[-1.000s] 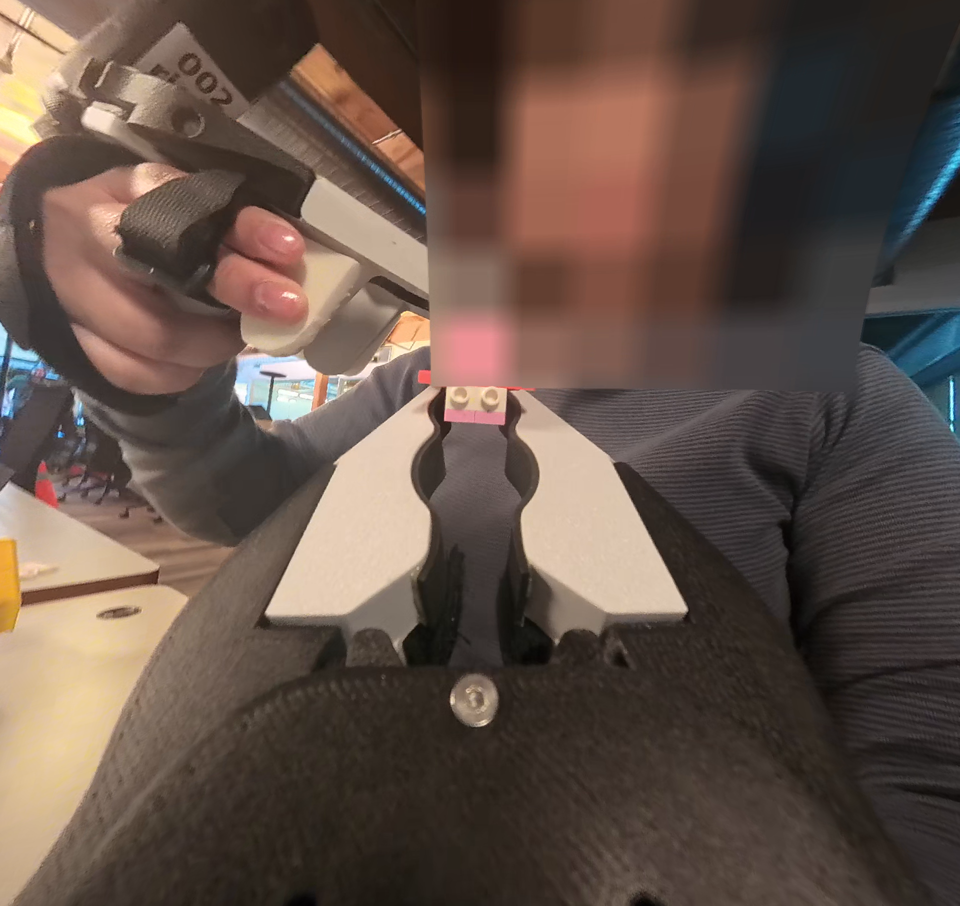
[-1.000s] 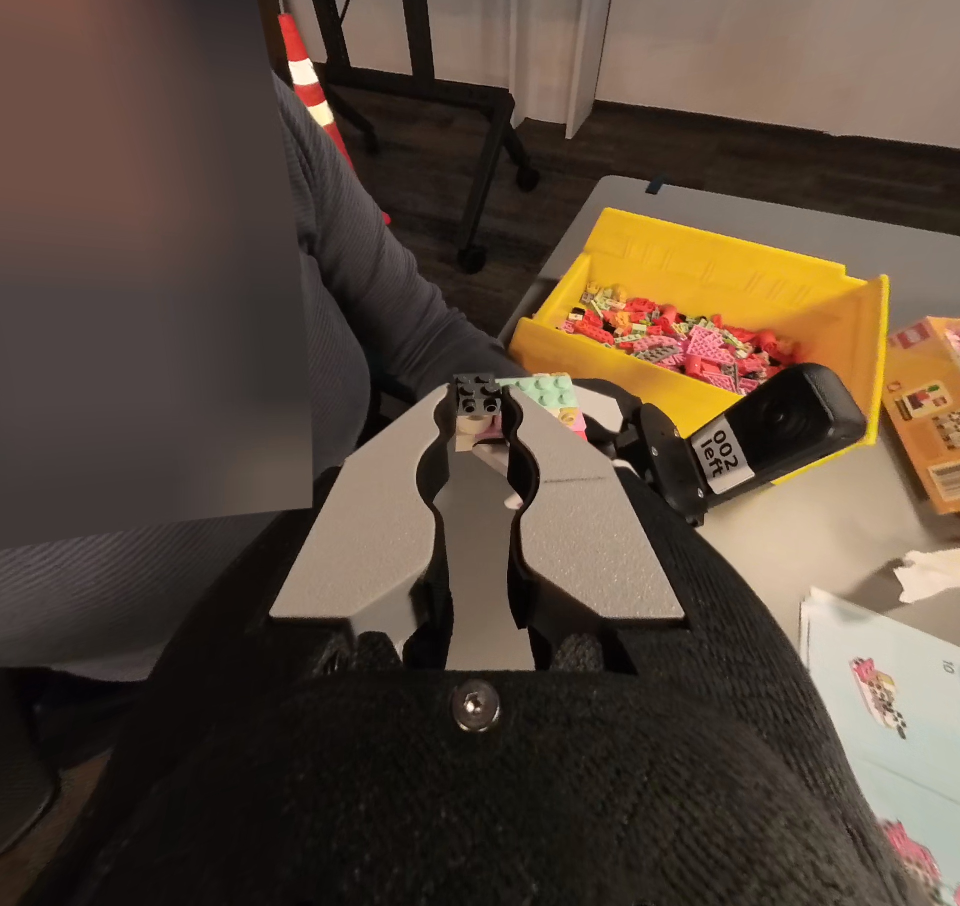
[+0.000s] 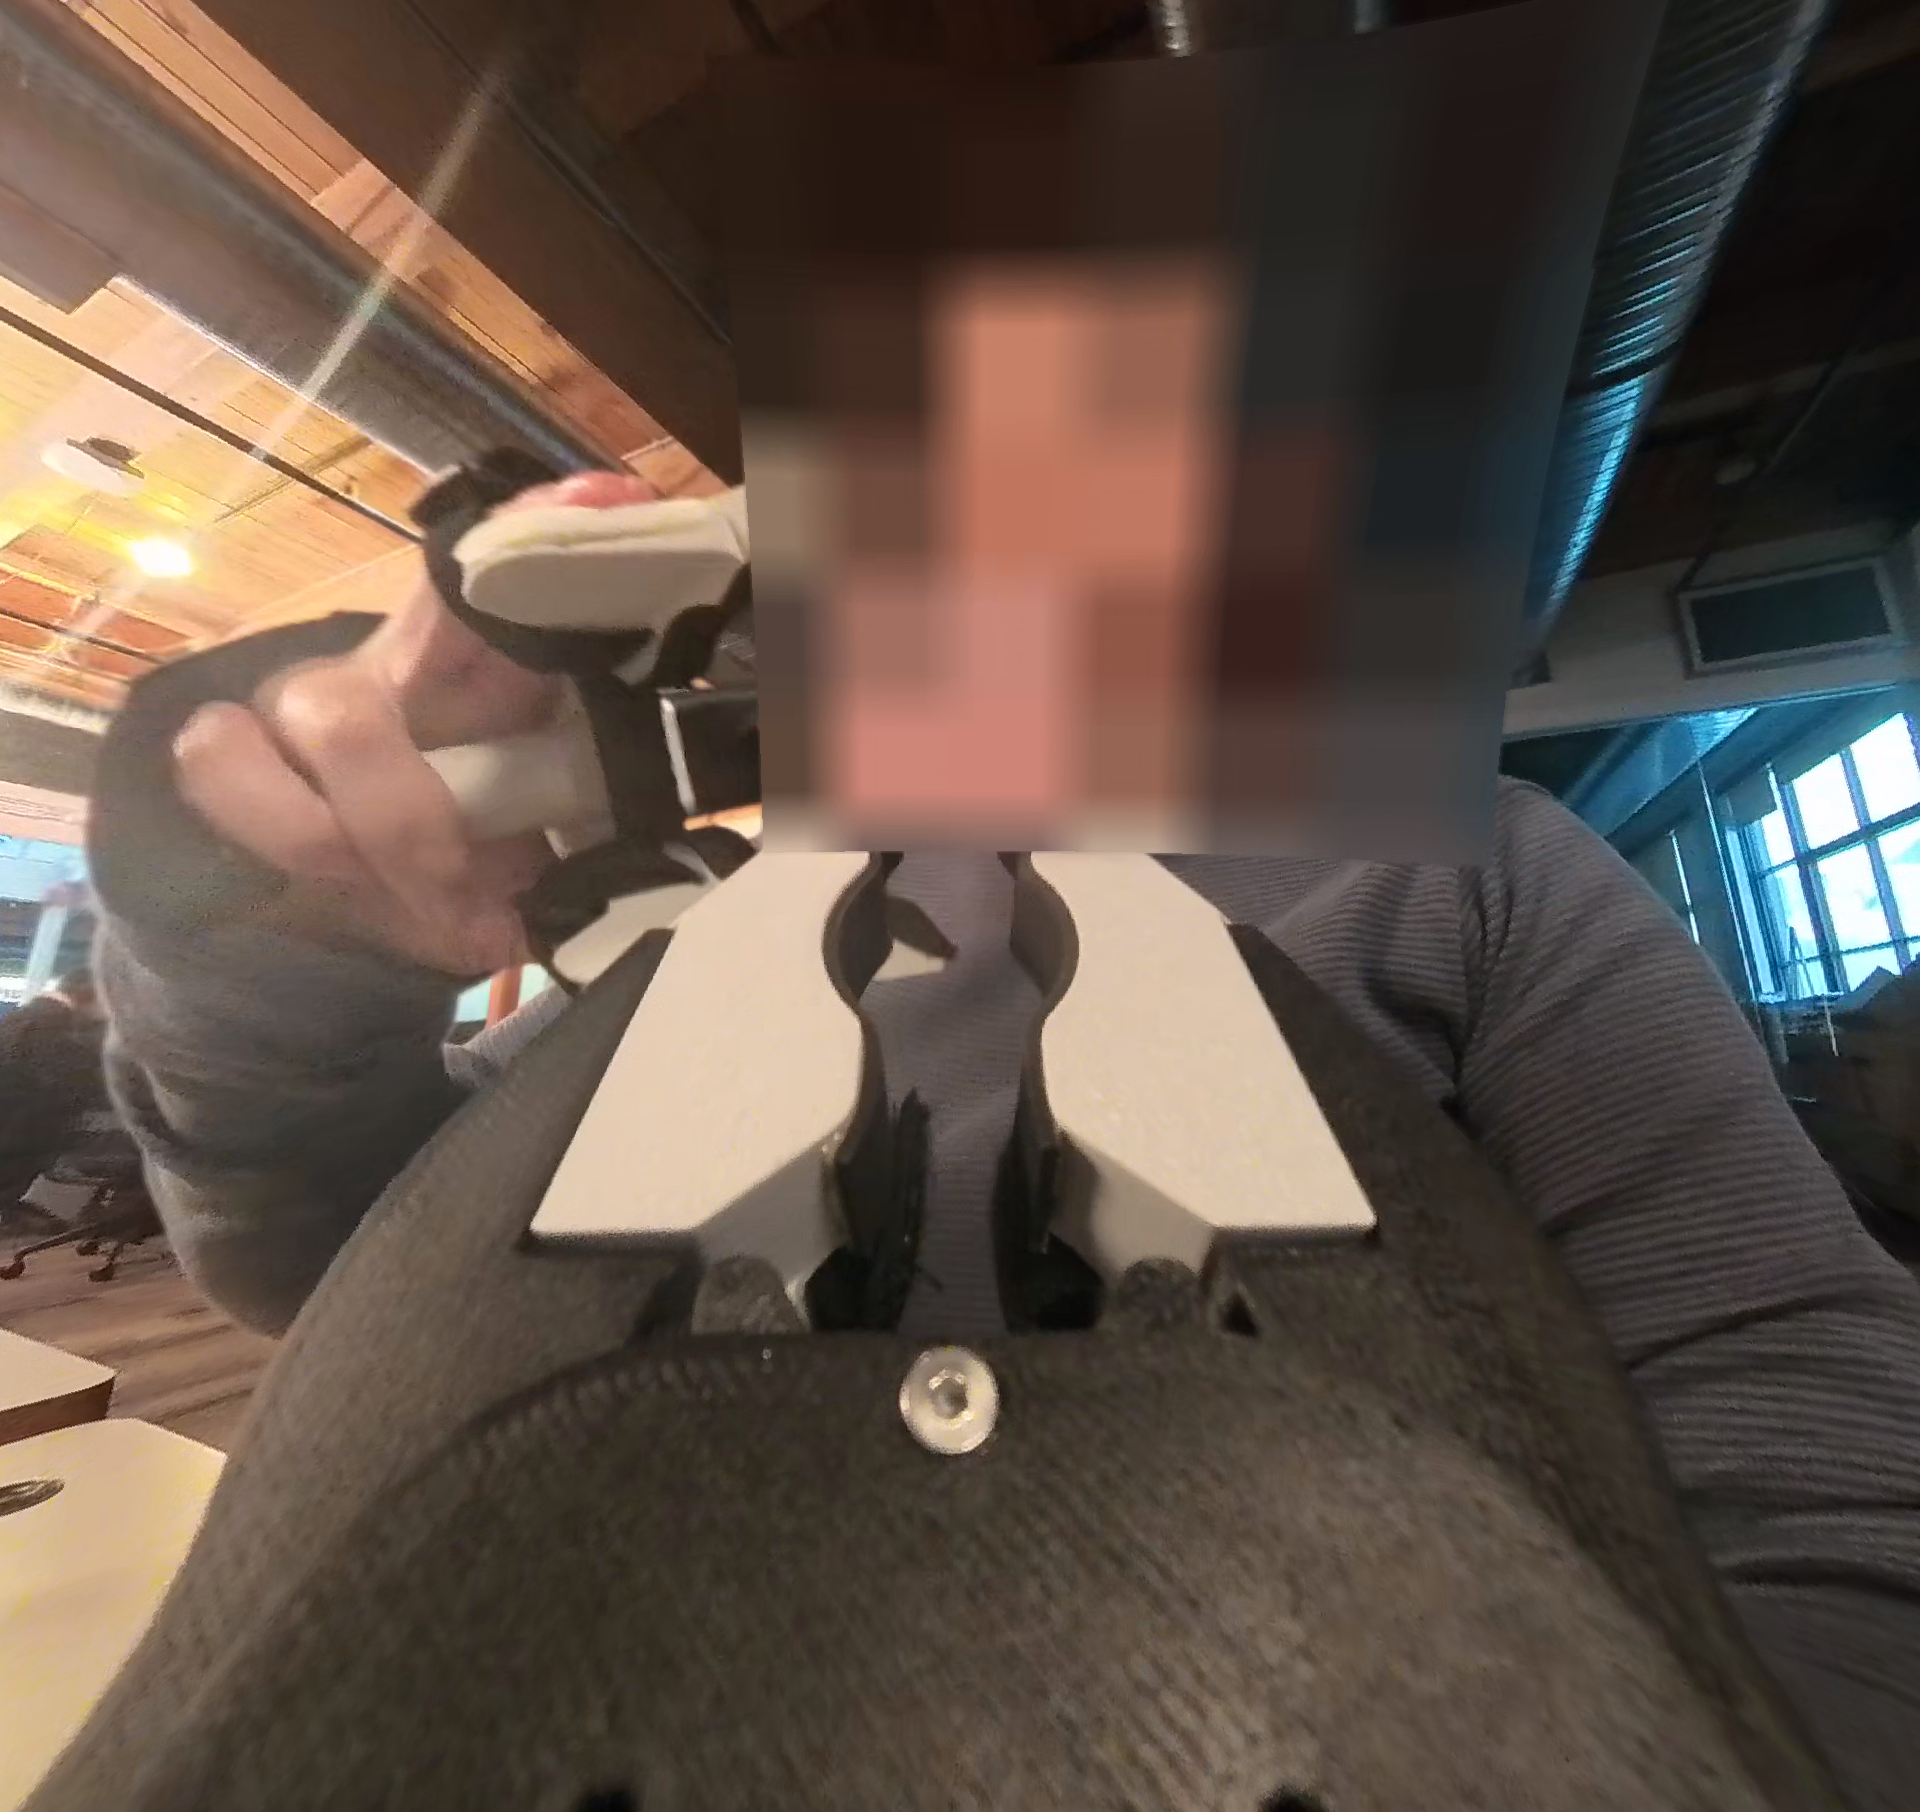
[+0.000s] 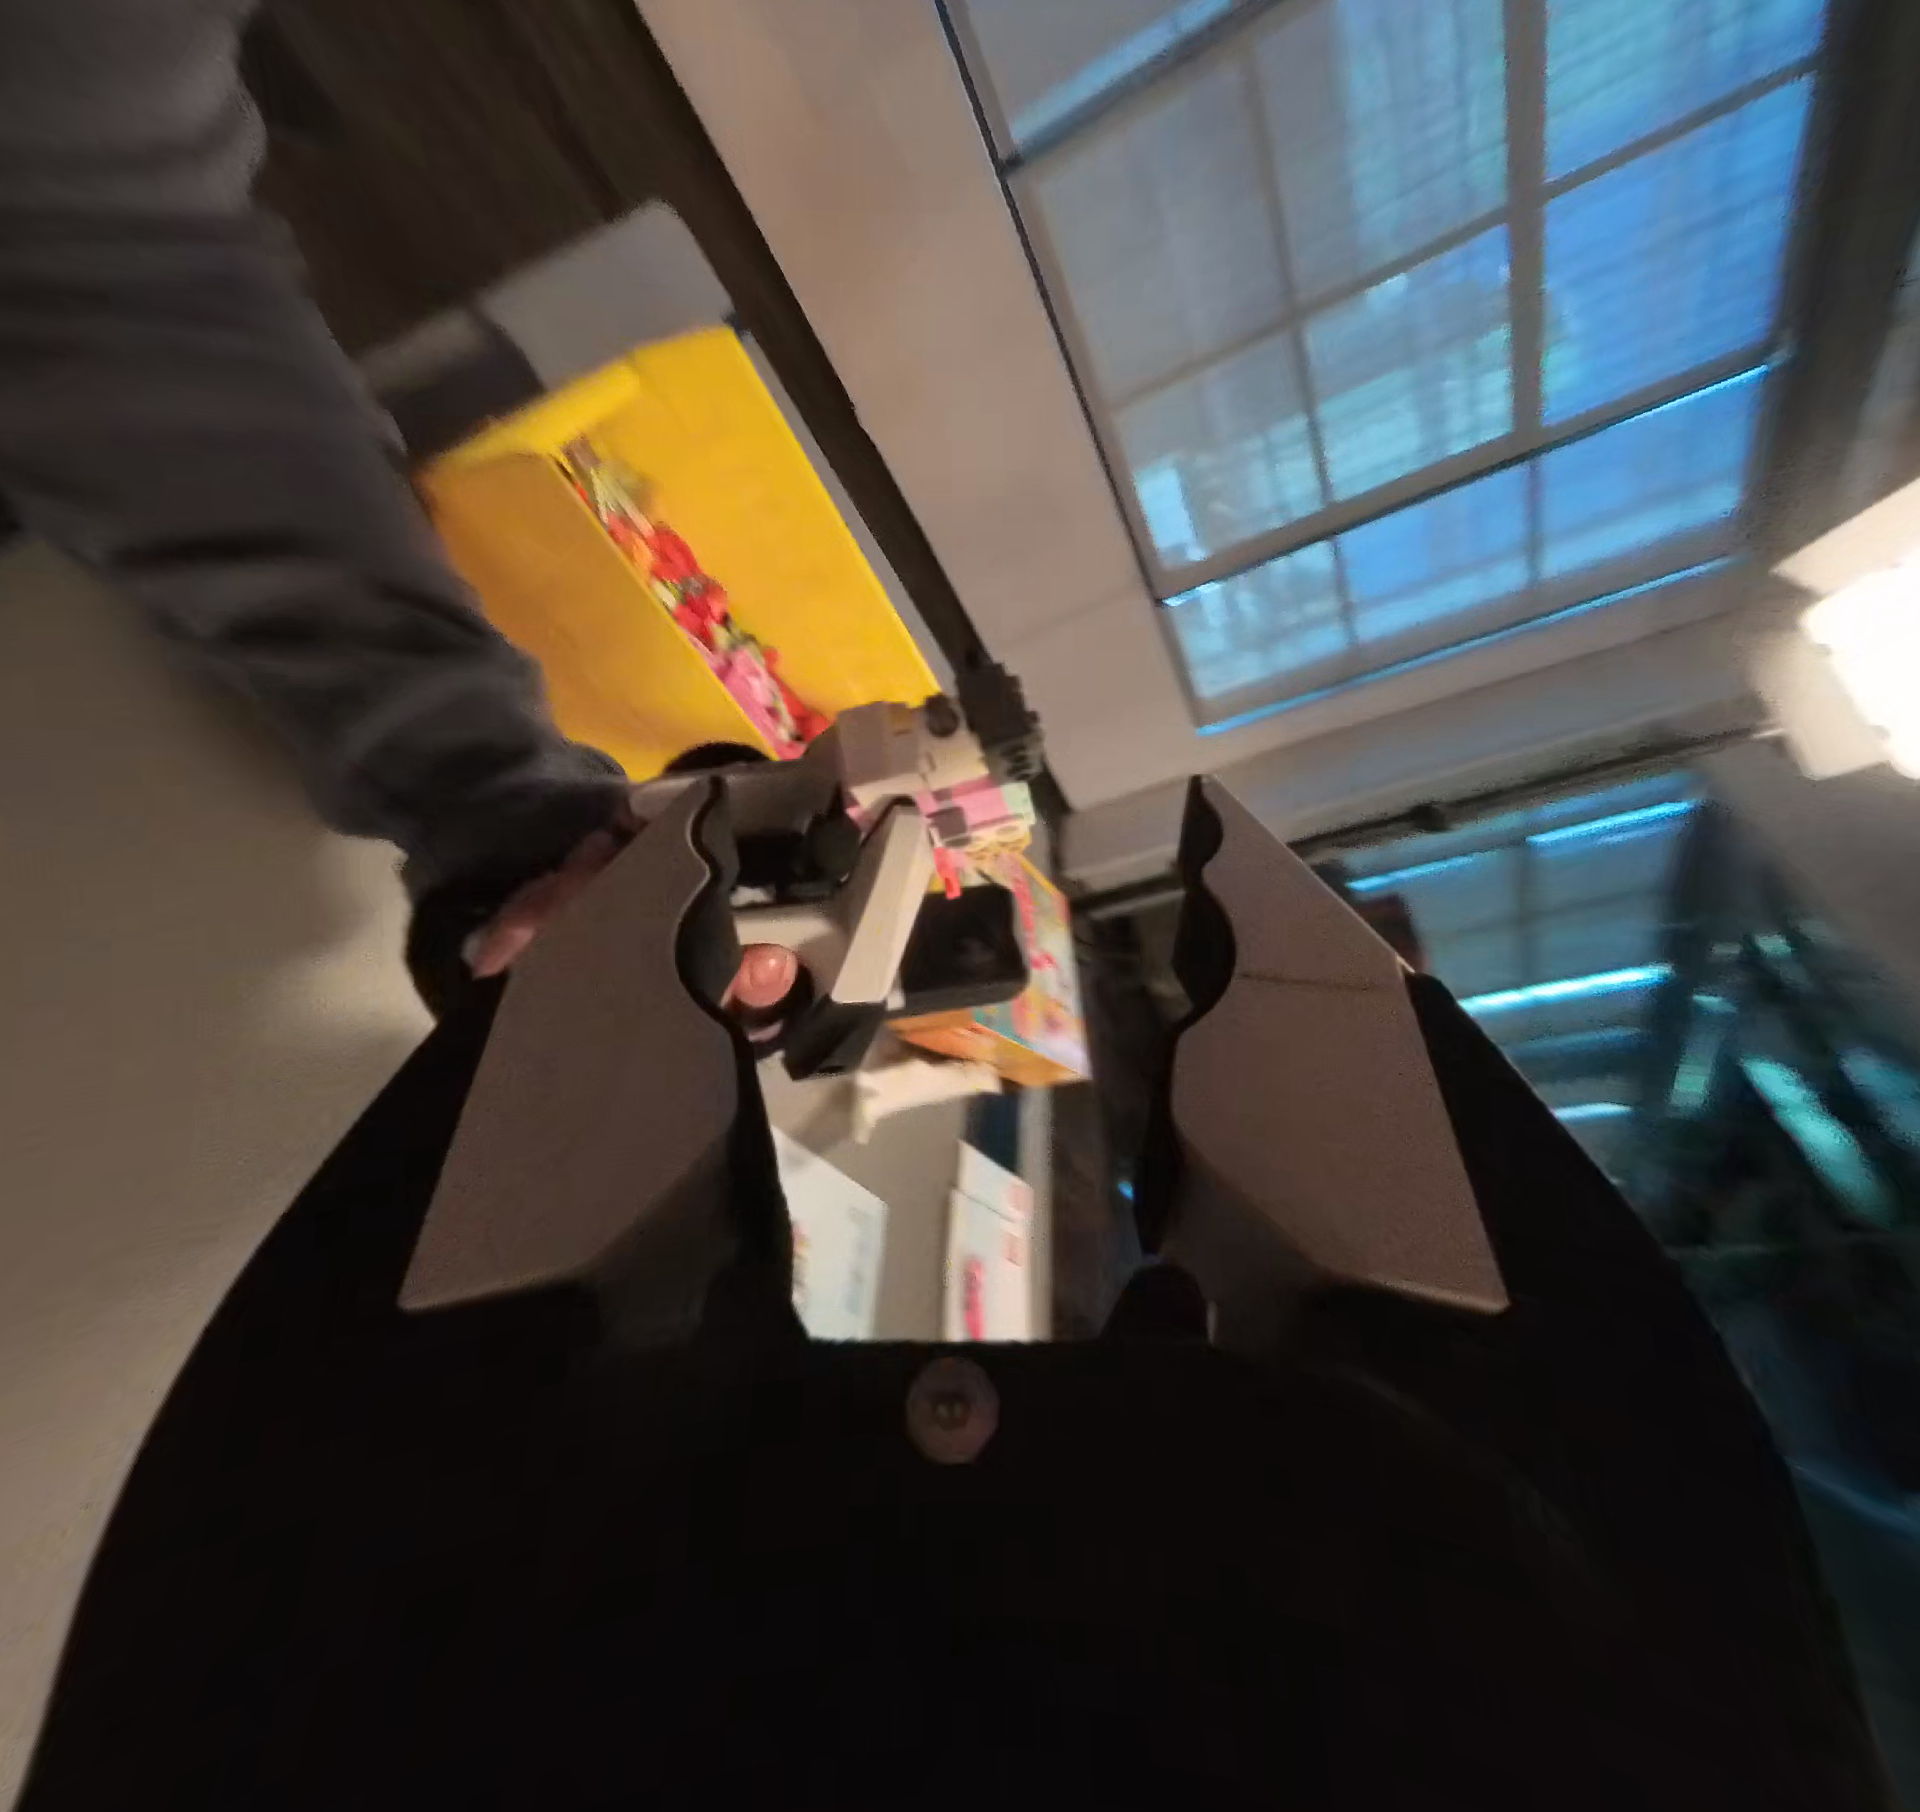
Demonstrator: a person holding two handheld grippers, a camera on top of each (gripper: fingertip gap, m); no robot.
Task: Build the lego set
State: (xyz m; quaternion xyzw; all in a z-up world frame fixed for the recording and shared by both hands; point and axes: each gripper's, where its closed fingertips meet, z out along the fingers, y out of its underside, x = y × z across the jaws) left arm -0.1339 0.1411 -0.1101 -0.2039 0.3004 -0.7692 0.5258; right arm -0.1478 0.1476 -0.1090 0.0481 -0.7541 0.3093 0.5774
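My left gripper (image 3: 948, 863) points up at the person's grey sweater; a mosaic patch hides its fingertips. The right wrist view shows it (image 4: 920, 817) shut on a small brick assembly (image 4: 987, 812) of pink, mint green and grey pieces, held in the air. My right gripper (image 4: 951, 801) is wide open and empty, tilted, a short way back from that assembly. In the left wrist view it (image 3: 561, 661) shows at the left, blurred, in a hand (image 3: 343, 754).
A yellow bin (image 4: 561, 599) with several red and pink bricks stands on the grey table behind the left gripper. An orange box (image 4: 1044, 983) and paper booklets (image 4: 842, 1232) lie nearer. A large window (image 4: 1455, 308) fills the upper right. Both grippers' tips are close together, under 4 cm apart.
My right gripper was shut on the dark brick at the assembly's end; it has opened wide, drawn back and tilted. My left gripper keeps its hold and has tipped upward.
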